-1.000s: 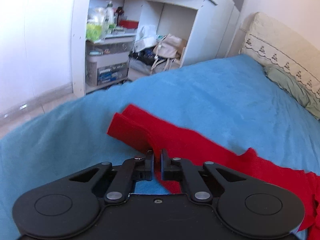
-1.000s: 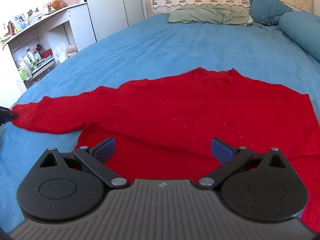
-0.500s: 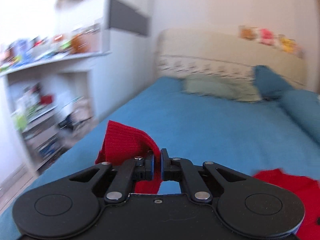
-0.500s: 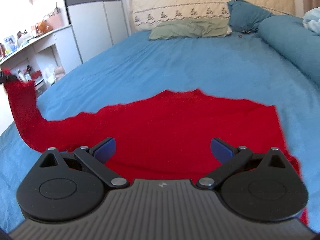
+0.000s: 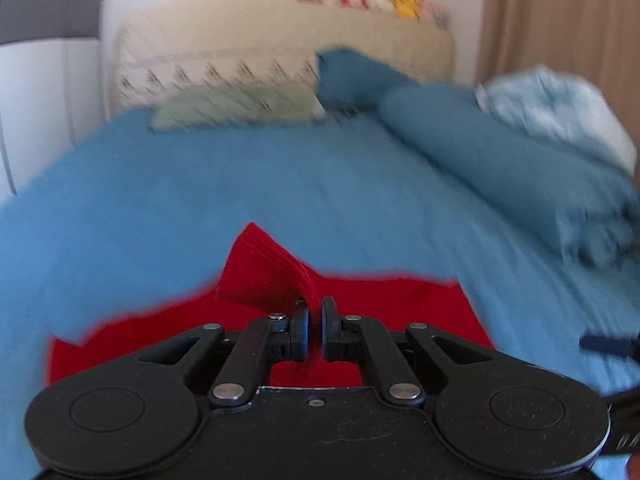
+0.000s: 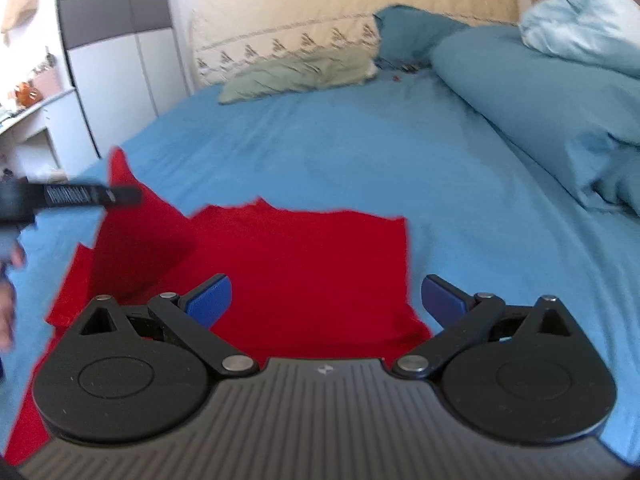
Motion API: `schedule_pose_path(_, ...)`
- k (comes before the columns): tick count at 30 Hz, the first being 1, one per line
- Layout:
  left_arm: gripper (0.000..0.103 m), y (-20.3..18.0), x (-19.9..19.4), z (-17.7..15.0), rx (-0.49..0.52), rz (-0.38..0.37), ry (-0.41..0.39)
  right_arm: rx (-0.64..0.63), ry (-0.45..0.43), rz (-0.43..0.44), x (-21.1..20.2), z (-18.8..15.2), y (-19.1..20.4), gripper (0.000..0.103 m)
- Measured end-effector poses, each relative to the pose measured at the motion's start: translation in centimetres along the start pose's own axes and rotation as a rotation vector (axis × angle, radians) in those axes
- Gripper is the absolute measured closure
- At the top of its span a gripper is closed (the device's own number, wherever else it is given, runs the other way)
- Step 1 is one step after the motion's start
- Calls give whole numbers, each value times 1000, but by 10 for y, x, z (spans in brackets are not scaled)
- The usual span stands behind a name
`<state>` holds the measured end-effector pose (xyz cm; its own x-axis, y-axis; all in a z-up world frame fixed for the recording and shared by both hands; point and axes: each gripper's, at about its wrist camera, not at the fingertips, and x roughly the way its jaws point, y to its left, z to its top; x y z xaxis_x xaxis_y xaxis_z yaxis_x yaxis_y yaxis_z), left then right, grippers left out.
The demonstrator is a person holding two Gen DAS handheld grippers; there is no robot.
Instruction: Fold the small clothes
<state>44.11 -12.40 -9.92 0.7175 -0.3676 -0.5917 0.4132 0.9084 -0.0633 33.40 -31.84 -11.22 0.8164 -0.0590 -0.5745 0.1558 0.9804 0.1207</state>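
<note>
A red knit sweater lies on the blue bedspread. My left gripper is shut on the ribbed sleeve cuff and holds it lifted over the sweater's body. In the right wrist view the left gripper comes in from the left with the raised sleeve hanging under it. My right gripper is open and empty, low over the sweater's near edge.
Pillows and a cream headboard lie at the far end. A rolled blue duvet with a pale blue bundle runs along the right side. A white wardrobe stands at the left.
My left gripper has lifted the sleeve off the bed and swung it right, over the sweater's body. The right gripper has stayed open and shifted right.
</note>
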Motion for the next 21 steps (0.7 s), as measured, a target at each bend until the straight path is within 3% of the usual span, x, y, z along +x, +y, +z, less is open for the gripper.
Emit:
schedule_pose_path(7, 97, -44, 45, -50, 75, -18, 141, 9, 63, -42, 15, -26, -29, 0)
schedule_pose_path(15, 94, -38, 42, -60, 80, -16, 161, -6, 73, -37, 19, -32, -25, 0)
schedule_pose_path(17, 83, -35, 30, -57, 78, -18, 144, -12, 68, -32, 18, -28, -22, 0)
schedule_pose_path(19, 33, -29, 15, -53, 81, -21, 112, -22, 61, -26, 15, -25, -18, 0)
schedule_pose_path(21, 11, -20, -4, -49, 98, 1, 70, -40, 54, -19, 12, -21, -12, 0)
